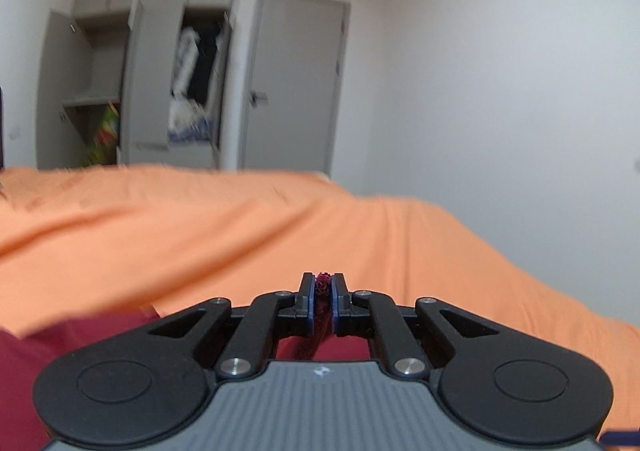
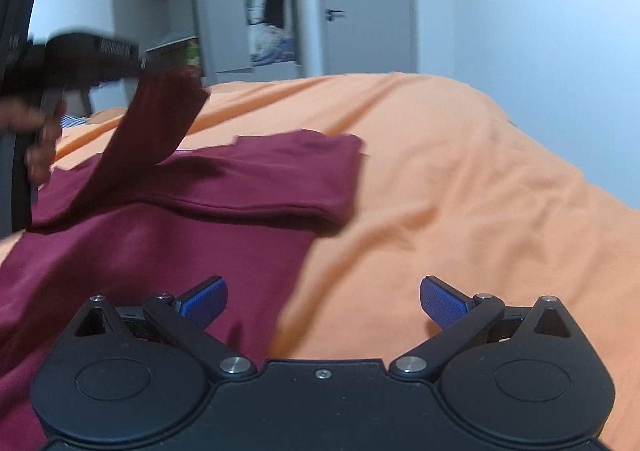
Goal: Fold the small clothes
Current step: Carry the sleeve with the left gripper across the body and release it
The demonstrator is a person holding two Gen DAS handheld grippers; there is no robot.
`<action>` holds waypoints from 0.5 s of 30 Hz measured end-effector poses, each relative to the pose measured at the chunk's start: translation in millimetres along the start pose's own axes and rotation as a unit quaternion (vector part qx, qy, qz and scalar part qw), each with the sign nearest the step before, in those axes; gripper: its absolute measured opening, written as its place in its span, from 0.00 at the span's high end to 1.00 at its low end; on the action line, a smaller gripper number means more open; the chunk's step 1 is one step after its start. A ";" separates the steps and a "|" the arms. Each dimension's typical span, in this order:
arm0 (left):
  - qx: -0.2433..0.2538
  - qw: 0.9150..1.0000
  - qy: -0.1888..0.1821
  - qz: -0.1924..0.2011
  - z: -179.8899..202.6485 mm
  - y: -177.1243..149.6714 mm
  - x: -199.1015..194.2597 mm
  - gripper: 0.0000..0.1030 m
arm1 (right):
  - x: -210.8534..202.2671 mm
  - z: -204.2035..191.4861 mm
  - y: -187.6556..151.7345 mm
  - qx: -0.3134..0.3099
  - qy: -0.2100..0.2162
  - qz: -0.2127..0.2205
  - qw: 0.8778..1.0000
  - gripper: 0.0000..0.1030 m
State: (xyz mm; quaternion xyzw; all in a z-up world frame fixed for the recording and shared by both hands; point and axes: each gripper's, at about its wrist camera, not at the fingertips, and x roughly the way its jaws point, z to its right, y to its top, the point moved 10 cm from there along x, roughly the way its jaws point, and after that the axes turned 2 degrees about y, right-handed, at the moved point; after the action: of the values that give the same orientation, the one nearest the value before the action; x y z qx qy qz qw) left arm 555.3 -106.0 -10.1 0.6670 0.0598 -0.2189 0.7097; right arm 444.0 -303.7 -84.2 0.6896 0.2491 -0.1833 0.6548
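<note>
Nearest in the right wrist view, the right tongs are spread wide with nothing between the blue pads, hovering low over the bed. Its left finger sits above the maroon garment, its right finger above bare orange sheet. The garment lies flat from 7 o'clock toward 12 o'clock, its long axis running away from the camera and leaning left, with a folded band crossing toward 1 o'clock. At 10 o'clock one strip of it rises off the bed, lifted by the left tongs, blurred, with a hand on the handle.

In the left wrist view the left tongs are pressed tight on a thin bunch of the maroon cloth, which hangs beneath the fingers toward 7 o'clock; only this view shows that pinch clearly. Beyond the bed stand an open wardrobe at 11 o'clock and a shut door beside it.
</note>
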 end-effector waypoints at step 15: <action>-0.055 0.997 -0.046 -0.042 -33.2 -41.6 -31.2 0.01 | 15.1 9.1 1.3 0.033 0.000 -0.002 0.999 0.01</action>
State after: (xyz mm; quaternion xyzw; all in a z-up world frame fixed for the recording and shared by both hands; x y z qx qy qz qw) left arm 517.9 -67.1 -40.1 0.6130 0.0668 -0.2749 0.7377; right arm 457.7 -311.2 -92.6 0.7100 0.2444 -0.1928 0.6316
